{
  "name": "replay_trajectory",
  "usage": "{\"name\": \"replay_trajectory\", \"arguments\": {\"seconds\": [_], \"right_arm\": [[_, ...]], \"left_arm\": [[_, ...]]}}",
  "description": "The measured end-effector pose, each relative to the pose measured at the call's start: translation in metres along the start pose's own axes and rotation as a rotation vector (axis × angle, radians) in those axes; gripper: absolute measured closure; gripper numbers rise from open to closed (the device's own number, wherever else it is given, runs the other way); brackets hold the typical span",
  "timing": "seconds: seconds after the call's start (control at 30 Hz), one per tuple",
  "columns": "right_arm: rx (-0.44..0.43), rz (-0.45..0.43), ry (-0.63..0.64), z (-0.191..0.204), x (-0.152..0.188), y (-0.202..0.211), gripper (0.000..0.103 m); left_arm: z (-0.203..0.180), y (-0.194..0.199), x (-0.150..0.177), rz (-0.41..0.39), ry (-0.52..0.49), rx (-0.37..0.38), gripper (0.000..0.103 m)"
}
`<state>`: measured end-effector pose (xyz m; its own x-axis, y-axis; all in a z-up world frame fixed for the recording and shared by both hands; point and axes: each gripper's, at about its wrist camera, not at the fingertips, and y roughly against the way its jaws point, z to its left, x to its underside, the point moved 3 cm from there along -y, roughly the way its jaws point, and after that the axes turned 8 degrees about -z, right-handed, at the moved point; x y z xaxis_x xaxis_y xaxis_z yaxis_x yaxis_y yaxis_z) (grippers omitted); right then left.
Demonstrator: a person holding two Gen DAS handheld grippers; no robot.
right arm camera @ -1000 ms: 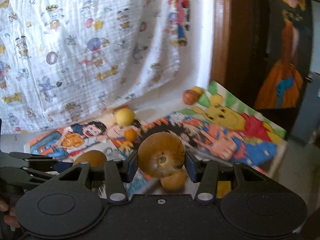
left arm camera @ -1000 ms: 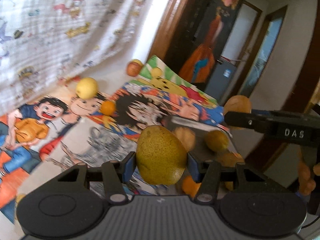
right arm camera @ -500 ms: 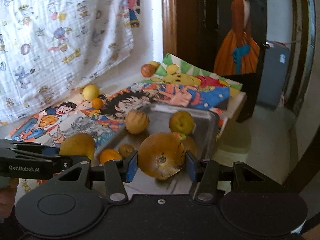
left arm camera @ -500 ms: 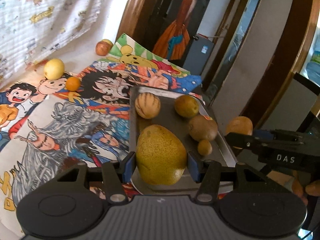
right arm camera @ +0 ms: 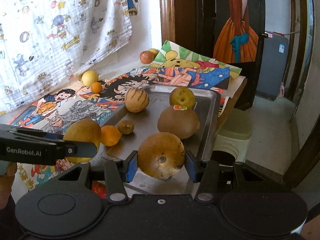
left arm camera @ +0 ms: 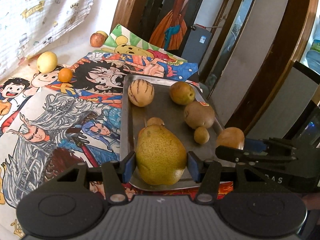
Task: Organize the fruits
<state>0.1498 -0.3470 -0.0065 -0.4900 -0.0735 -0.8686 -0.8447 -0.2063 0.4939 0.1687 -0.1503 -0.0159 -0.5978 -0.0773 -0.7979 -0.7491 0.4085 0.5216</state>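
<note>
Over the last second we have swung both tools from aiming at the wall cloth to hanging over the near end of the grey metal tray (left arm camera: 126,120), so both fruits look ready to set down. Our left tool (left arm camera: 161,164) is clamped on the speckled yellow-green pear (left arm camera: 160,156); our right tool (right arm camera: 161,165) is clamped on the round brown fruit (right arm camera: 161,154). The brown kiwi (right arm camera: 178,124), small orange citrus (right arm camera: 110,135) and striped melon (left arm camera: 141,93) crowd the tray, and a pale yellow apple (left arm camera: 47,62) waits far left on the counter.
</note>
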Motion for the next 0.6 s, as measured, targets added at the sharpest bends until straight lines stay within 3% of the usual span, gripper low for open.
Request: {"name": "replay_trajectory", "arguments": {"seconds": [0.6], "right_arm": [[-0.025, 0.023, -0.008, 0.002, 0.011, -0.016, 0.052]], "left_arm": [[0.006, -0.014, 0.0, 0.005, -0.012, -0.031, 0.044]]}}
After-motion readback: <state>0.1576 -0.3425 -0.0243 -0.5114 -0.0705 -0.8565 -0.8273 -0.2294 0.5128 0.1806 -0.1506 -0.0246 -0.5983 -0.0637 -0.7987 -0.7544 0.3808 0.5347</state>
